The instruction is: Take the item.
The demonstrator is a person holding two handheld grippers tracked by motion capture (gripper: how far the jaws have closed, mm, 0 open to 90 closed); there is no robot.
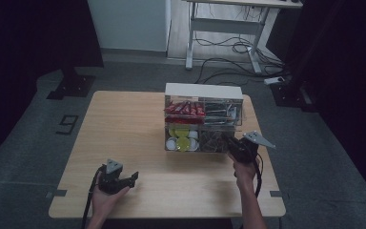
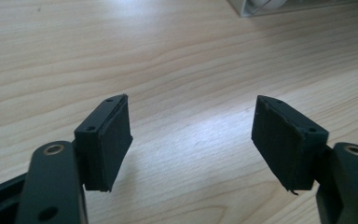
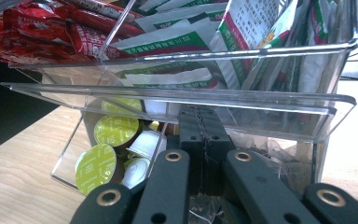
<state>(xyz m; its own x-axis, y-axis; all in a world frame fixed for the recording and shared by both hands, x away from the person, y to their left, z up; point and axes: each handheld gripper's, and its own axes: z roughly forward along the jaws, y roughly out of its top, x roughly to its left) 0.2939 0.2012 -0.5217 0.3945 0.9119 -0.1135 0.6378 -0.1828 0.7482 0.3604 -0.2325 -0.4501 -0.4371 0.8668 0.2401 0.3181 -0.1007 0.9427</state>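
- Black right gripper (image 3: pixel 200 140) fills the bottom centre of its own view, jaws pressed together inside the organizer's (image 1: pixel 203 90) lower right bin; whether anything is pinched between them cannot be told.
- Lower left bin holds green-lidded pods (image 3: pixel 95 168).
- Upper bins hold red packets (image 3: pixel 51 32) at upper left and white-green sachets (image 3: pixel 242 42) standing on end.
- Left gripper (image 2: pixel 191 140) hovers over bare table (image 2: pixel 121 56), jaws apart, nothing between.

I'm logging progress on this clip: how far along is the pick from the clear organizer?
Done: the right gripper has reached into the organizer's lower right bin, jaws shut among the packets. In hand: whether it pinches one can't be told. Left: lifting something out; the left gripper waits open over bare table.
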